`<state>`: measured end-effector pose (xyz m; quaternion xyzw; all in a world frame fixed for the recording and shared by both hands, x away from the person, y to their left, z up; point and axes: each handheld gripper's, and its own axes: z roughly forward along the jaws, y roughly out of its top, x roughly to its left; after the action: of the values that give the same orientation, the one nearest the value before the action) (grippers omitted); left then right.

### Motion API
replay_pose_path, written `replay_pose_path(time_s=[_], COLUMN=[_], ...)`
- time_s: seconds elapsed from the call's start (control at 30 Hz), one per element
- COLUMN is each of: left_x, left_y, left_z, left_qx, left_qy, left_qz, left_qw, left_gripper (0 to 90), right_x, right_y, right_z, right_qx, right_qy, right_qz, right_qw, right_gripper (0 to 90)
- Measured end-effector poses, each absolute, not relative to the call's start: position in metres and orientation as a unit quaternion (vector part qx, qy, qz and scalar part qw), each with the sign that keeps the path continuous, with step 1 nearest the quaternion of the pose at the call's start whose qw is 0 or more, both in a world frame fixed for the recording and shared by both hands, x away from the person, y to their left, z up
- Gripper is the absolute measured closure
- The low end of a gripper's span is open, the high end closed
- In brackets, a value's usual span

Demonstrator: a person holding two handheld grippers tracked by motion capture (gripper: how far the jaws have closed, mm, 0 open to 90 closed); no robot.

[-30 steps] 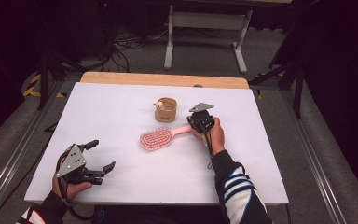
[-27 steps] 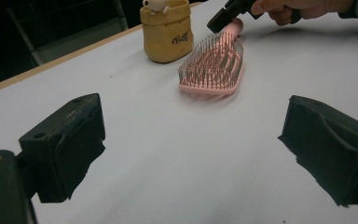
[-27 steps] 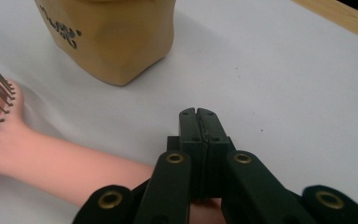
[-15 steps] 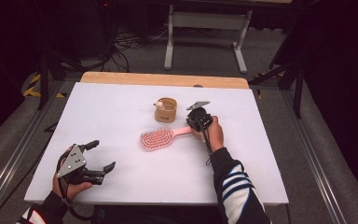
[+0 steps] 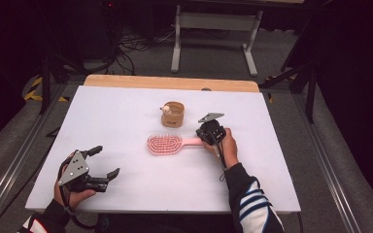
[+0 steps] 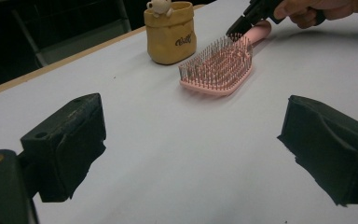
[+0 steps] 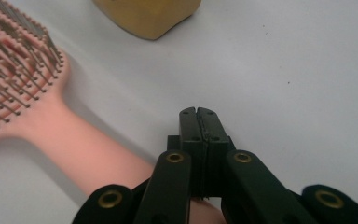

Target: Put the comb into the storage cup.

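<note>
Left tongs (image 5: 106, 161) sat at about 7 o'clock on the white counter (image 5: 126, 116), held in the person's left hand (image 5: 73, 191). Jaws stood wide apart, nothing between them, pointing toward 3 o'clock. In the left gripper view both black pads framed bare counter, with the brush and the pot farther off.

Pink hairbrush (image 5: 167, 143) lay flat near the counter's centre, bristles up, head toward 9 o'clock, handle toward 3 o'clock. Handle end reached under the right tongs.

Yellow-brown pot (image 5: 173, 114) stood upright just beyond the brush, at about 12 o'clock from the brush head, near but not touching. A small pale figure sat on its rim, and there was dark lettering on its side in the left gripper view.

Right tongs (image 5: 205, 137) were at the brush handle's end, held in the right hand (image 5: 226, 145). Jaws were pressed together, nothing clamped. In the right gripper view the closed tips (image 7: 199, 116) sat above the counter just beside the pink handle (image 7: 93, 154), which ran under the jaw linkage. Whether the tips touched the handle, couldn't tell.
</note>
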<state>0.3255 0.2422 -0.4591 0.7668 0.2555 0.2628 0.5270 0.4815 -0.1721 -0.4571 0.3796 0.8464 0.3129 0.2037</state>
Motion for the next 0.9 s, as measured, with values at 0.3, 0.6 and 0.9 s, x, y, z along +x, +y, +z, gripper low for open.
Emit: replay_pose_path(time_s=[0.3, 0.6, 0.9], left_x=[0.325, 0.323, 0.322], left_y=[0.241, 0.242, 0.244], left_z=[-0.459, -0.458, -0.456], left_qx=[0.767, 0.767, 0.764], left_qy=[0.254, 0.251, 0.252], left_qz=[0.263, 0.267, 0.271], left_qw=[0.527, 0.526, 0.528], left_gripper=[7.5, 7.5, 7.6], right_x=[0.457, 0.439, 0.427], right_y=[-0.175, -0.174, -0.176], right_z=[-0.459, -0.457, -0.456], right_qx=[0.358, 0.340, 0.328], right_qy=[0.853, 0.866, 0.873], right_qz=[0.319, 0.316, 0.316], right_qw=[0.205, 0.187, 0.174], right_gripper=[90.0, 90.0, 90.0])
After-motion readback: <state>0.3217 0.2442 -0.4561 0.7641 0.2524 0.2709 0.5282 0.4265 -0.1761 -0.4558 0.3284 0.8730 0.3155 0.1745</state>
